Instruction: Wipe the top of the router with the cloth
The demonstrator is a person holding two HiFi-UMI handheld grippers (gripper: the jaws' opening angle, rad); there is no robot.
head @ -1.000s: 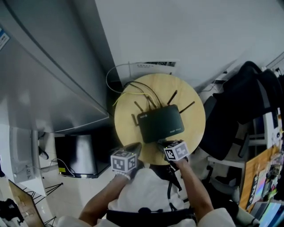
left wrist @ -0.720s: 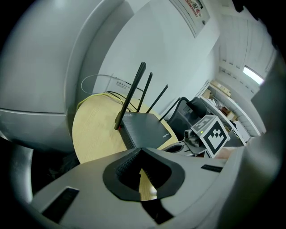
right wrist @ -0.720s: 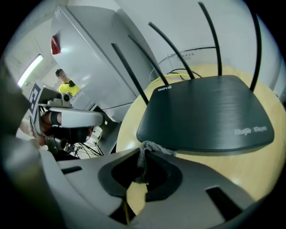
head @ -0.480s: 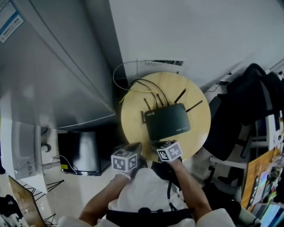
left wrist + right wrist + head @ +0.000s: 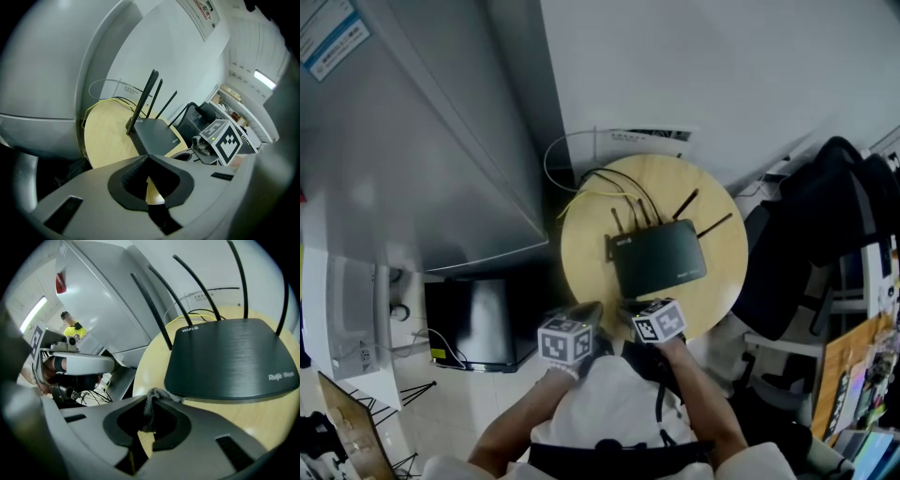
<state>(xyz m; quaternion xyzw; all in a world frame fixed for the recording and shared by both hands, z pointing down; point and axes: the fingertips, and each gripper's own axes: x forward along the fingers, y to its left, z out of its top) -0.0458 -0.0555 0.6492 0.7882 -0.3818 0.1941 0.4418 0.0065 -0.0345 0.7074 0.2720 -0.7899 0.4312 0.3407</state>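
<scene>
Pale wood of a small round table (image 5: 581,246) fills the corner between a white wall and a tall grey cabinet (image 5: 422,141), and the black router (image 5: 661,258) sits near its middle, its antennas (image 5: 630,214) rising along the far edge where yellow and black cables (image 5: 598,186) trail off toward the wall. Both tools are held at the near rim, side by side. The right tool (image 5: 153,395) has its jaws pressed together on a small bunch of grey cloth (image 5: 151,405), which pokes up just at the router's near left corner, below the level of the top face; whether it touches the casing cannot be told. The left tool (image 5: 148,157) has its jaws closed together on nothing, pointing at the router from the near left, apart from it. Judging by this, the approach is the step in hand and no wiping has begun: the top looks untouched by the cloth. The next move calls for lifting the cloth over the near edge onto the flat top, then sweeping it across with light pressure, stopping short of the antennas. A light router could slide on smooth wood, so the empty left tool may need to steady a side.
</scene>
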